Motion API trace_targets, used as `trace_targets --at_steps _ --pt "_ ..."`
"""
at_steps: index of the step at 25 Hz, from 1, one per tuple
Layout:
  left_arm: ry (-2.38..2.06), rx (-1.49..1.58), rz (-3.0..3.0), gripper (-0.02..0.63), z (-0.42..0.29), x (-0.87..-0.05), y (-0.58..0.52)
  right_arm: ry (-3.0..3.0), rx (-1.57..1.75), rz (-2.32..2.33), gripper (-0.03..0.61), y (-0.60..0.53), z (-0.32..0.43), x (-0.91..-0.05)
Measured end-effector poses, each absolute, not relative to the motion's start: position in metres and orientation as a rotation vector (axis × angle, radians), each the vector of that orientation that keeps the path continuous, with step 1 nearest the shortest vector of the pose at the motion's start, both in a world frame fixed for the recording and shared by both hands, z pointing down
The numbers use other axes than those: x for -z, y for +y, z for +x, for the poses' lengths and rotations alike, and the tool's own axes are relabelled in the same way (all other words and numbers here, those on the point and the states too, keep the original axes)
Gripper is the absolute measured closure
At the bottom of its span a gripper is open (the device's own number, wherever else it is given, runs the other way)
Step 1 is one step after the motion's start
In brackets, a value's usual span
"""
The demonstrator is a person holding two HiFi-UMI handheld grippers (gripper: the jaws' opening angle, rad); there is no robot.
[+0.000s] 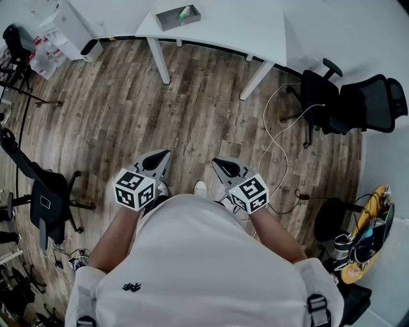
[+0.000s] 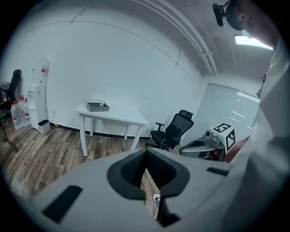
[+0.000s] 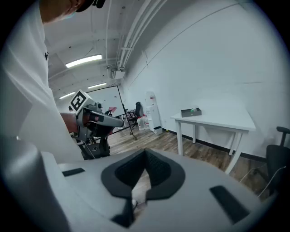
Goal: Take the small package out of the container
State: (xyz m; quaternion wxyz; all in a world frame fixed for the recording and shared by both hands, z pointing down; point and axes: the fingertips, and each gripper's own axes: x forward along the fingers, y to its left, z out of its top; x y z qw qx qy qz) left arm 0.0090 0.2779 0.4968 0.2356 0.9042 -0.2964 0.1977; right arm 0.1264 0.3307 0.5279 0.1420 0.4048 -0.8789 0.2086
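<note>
White table [image 1: 223, 25] across wooden floor [image 1: 192, 108]; package [image 1: 185, 12] inside container [image 1: 167, 22] clearest from overhead

A wood-grain plank floor [image 1: 192, 108] with a low sheen is seen across the head view. At twelve o'clock the table [image 1: 236, 25] is finished in smooth matt white and the container [image 1: 172, 24] on it in matt grey; the finish of the small package [image 1: 184, 12] inside cannot be told. The left gripper [image 1: 167, 153] and right gripper [image 1: 216, 161] are shelled in smooth matt grey plastic and lined with black, finely ribbed pads [image 2: 131, 170]. Soft white cloth is shown by the shirt [image 1: 204, 255] at six o'clock, and black mesh by the office chair [image 1: 377, 102] at two o'clock.
</note>
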Motion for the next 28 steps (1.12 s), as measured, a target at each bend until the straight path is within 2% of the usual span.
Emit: trace_targets --at_steps 15,28 --pt "-0.912 -0.559 2.478 0.607 -0.005 -0.501 0.217 -2.503 -0.618 1.123 0.569 0.284 0.132 -0.550" --pt "-0.776 -0.538 2.609 0.606 -0.043 -0.492 0.059 -2.366 -0.665 1.323 0.568 0.139 0.099 -0.540"
